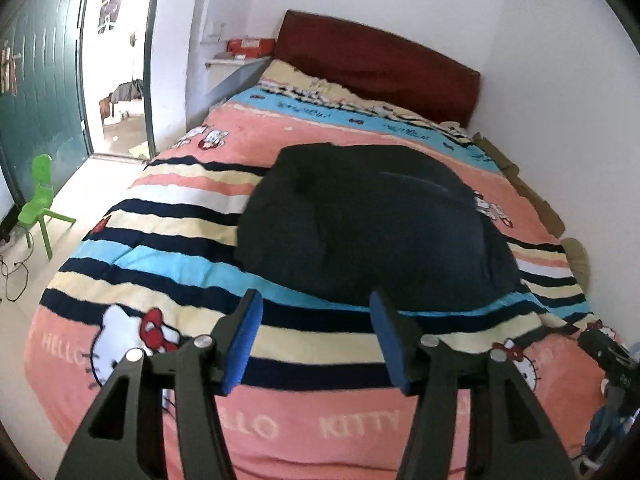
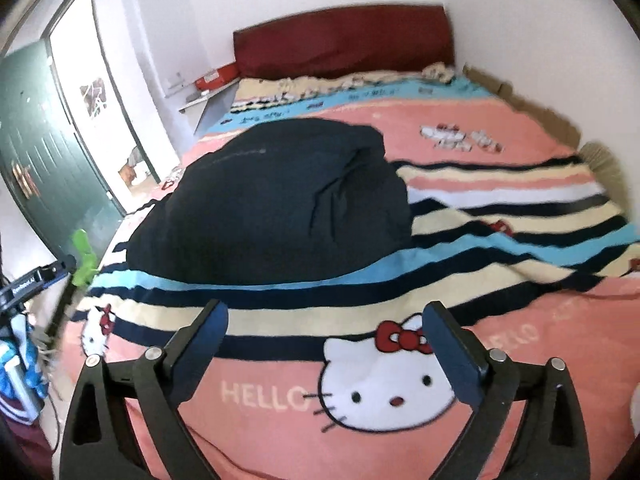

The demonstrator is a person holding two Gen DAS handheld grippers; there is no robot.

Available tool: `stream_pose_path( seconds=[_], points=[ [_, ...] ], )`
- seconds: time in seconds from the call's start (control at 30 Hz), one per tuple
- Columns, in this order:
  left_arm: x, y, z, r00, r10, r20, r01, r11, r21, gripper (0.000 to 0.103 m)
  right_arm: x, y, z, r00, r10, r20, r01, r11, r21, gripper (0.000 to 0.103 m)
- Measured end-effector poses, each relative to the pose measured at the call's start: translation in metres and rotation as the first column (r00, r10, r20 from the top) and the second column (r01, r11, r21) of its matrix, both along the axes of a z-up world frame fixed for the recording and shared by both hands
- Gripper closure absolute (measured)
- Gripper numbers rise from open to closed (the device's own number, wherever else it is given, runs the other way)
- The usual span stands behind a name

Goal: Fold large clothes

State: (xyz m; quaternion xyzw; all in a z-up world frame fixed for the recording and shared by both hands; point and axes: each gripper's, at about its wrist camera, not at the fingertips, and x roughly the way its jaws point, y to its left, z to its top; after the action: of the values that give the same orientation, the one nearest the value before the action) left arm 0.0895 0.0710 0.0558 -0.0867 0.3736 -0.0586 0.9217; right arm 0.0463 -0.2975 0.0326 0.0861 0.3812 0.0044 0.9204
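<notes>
A large dark navy garment lies bunched in a rounded heap on the striped Hello Kitty bedspread; it also shows in the right wrist view. My left gripper is open and empty, hovering just short of the garment's near edge. My right gripper is open and empty, above the bedspread a little in front of the garment. The other gripper's black body shows at the right edge of the left wrist view and at the left edge of the right wrist view.
A dark red headboard stands against the white wall at the far end. A green door and open doorway are at the left, with a green plastic chair on the floor. Cardboard lines the bed's right side.
</notes>
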Motion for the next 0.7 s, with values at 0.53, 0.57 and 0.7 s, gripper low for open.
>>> stream_pose_path(
  seconds=[0.53, 0.57, 0.7],
  points=[
    [-0.11, -0.073, 0.022, 0.988, 0.005, 0.156, -0.04, 0.975, 0.22, 0.039, -0.089, 0.042, 0.04, 0.983, 0.039, 0.177, -0.008, 0.984, -0.177, 0.001],
    [-0.114, -0.074, 0.024, 0.986, -0.003, 0.166, -0.035, 0.974, 0.224, 0.039, -0.092, 0.045, 0.041, 0.982, 0.037, 0.185, -0.002, 0.983, -0.185, 0.001],
    [-0.13, -0.077, 0.029, 0.98, -0.013, 0.2, -0.034, 0.972, 0.232, 0.039, -0.104, 0.056, 0.048, 0.977, 0.031, 0.209, 0.013, 0.978, -0.206, 0.001]
  ],
)
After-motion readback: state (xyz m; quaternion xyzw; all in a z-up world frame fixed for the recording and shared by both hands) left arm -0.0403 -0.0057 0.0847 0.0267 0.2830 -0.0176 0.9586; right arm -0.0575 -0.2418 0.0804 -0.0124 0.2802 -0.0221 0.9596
